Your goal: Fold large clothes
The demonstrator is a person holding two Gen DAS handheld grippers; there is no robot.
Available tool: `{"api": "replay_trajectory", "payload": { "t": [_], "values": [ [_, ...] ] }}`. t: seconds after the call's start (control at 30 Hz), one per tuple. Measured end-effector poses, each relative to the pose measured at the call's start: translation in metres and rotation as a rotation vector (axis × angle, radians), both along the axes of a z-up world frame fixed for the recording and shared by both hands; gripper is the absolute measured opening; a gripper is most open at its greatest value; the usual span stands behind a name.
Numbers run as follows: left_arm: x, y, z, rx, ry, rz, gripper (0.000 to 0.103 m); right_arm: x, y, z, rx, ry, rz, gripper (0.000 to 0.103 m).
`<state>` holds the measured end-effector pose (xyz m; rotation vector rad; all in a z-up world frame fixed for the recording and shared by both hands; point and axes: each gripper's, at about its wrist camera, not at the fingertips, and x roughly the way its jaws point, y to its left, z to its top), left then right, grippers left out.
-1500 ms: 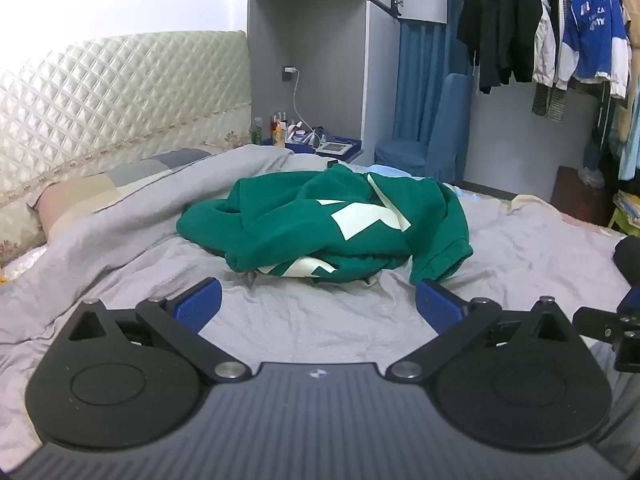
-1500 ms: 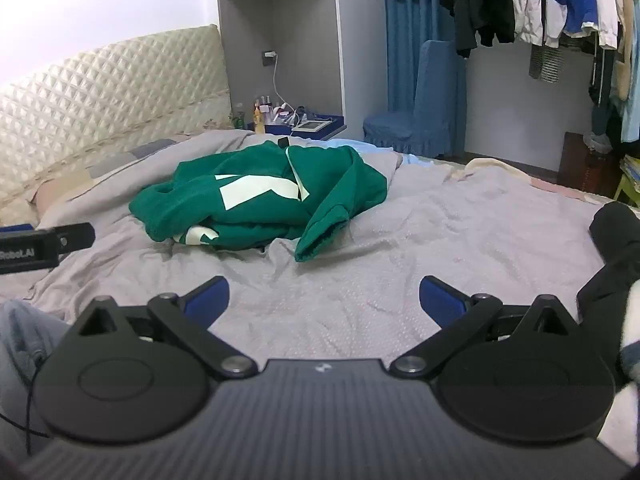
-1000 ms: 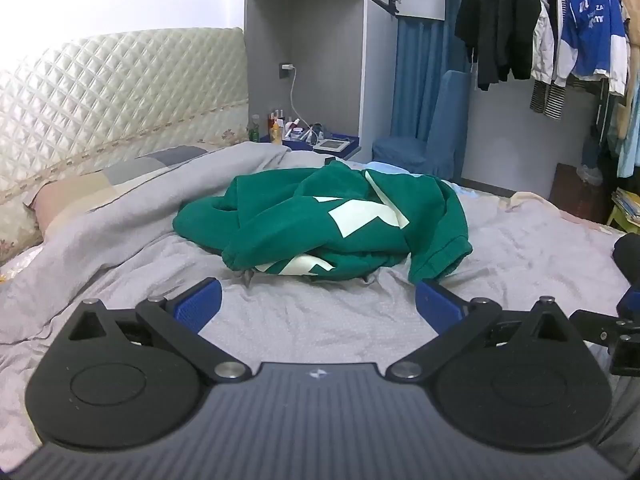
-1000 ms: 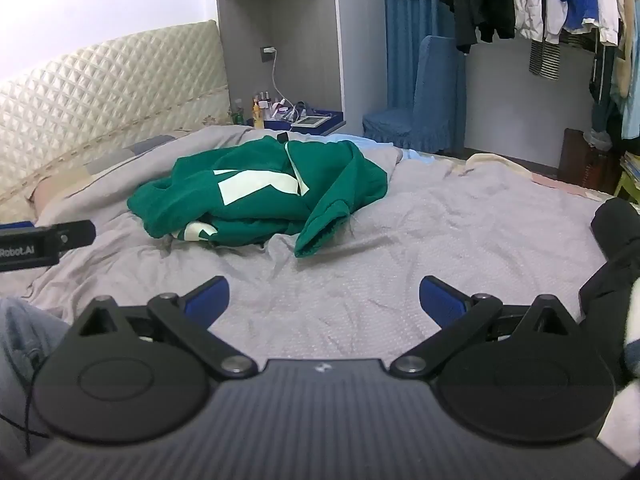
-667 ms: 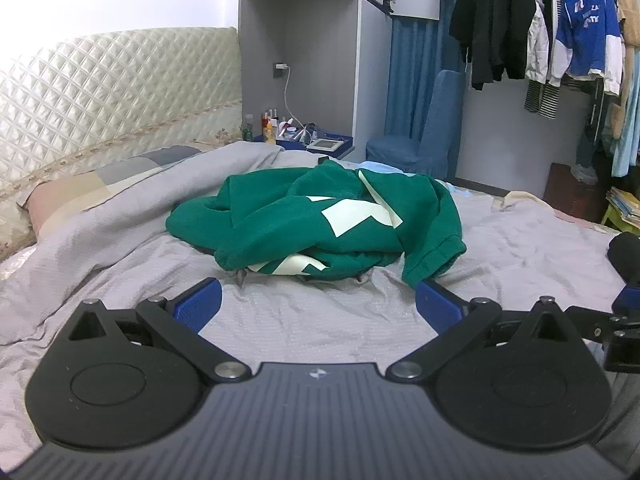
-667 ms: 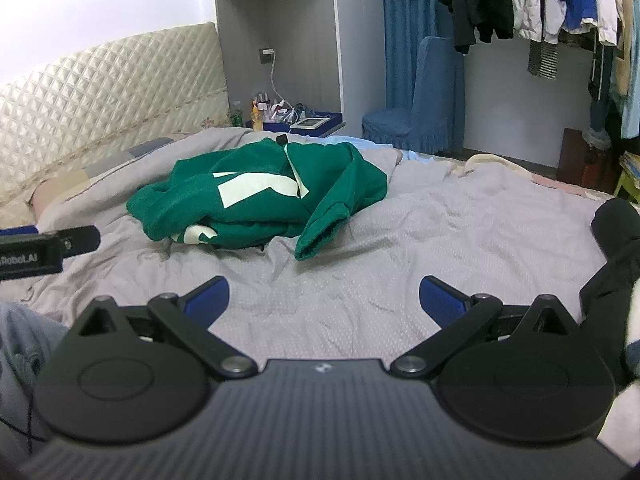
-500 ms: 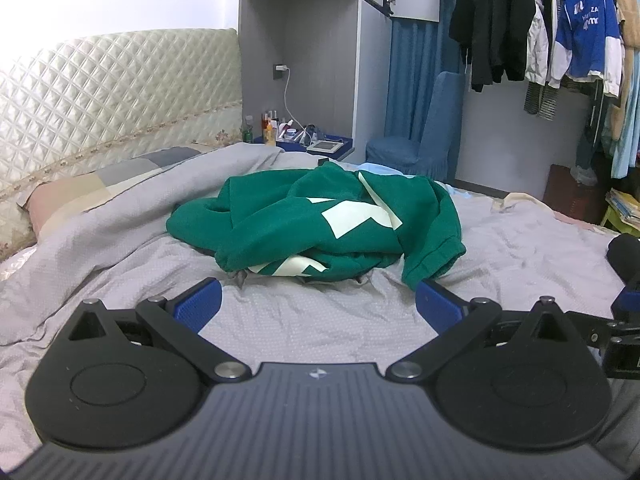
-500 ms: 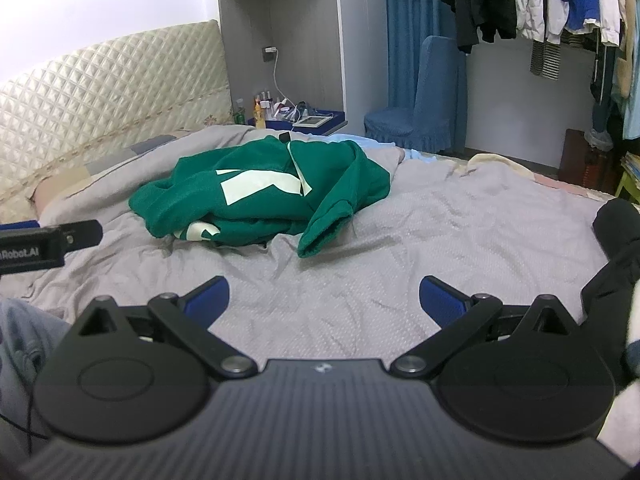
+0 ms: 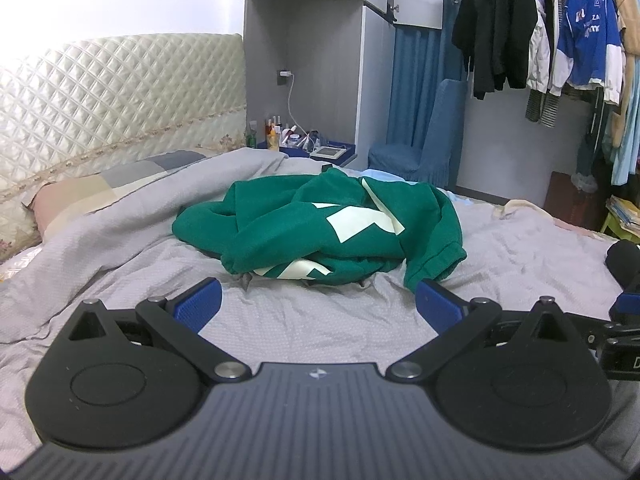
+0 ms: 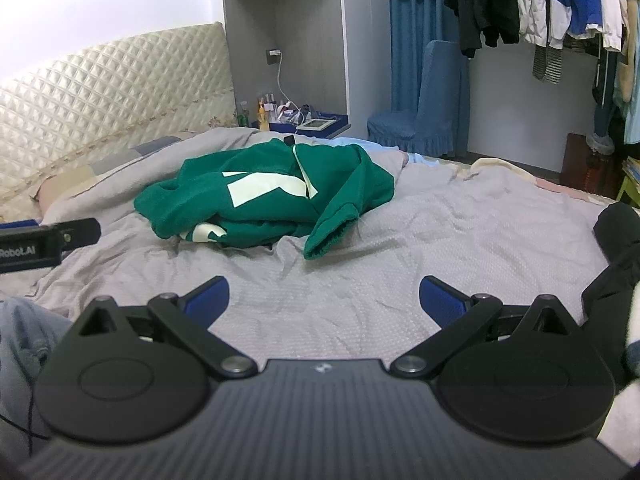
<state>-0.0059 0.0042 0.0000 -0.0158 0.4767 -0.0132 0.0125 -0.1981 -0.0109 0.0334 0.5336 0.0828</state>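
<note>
Your green sweatshirt (image 9: 320,228) lies crumpled in a heap on the grey bedsheet (image 9: 320,328), and everything here is best placed from that heap: your left gripper (image 9: 318,308) hovers just short of its near edge with both blue pads spread wide and nothing between them, and your right gripper (image 10: 324,300) hangs further back on the sweatshirt's cuff side, jaws equally wide and empty. The main risk is grabbing blind. The garment is bunched over itself, with the white print (image 9: 360,220) folded into several layers, so a pinch at the near edge could take two or three thicknesses at once, and lifting then would drag the heap as a lump instead of opening it. The loose sleeve cuff (image 10: 332,232) sticking out toward you is the clearest single layer; take anything else and you may not know which part you hold. The sheet beneath the sweatshirt is thin and wrinkled, so a low approach could catch bedding along with the fabric and pull it up with the garment. On the side of the heap toward the headboard, the grey duvet (image 9: 132,216) is ridged close against the sweatshirt, leaving little flat room there to spread it. A dark garment (image 10: 616,232) lies well off on the sweatshirt's cuff side, near your right gripper, and could snag on a wide sweep.
</note>
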Motion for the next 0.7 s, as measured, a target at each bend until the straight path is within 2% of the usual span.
{"api": "replay_trajectory", "payload": {
  "t": [0.7],
  "values": [
    [-0.047,-0.004,0.016,0.012,-0.047,0.024,0.103,-0.034,-0.003,0.007,0.026,-0.032,0.014,0.103]
  ]
}}
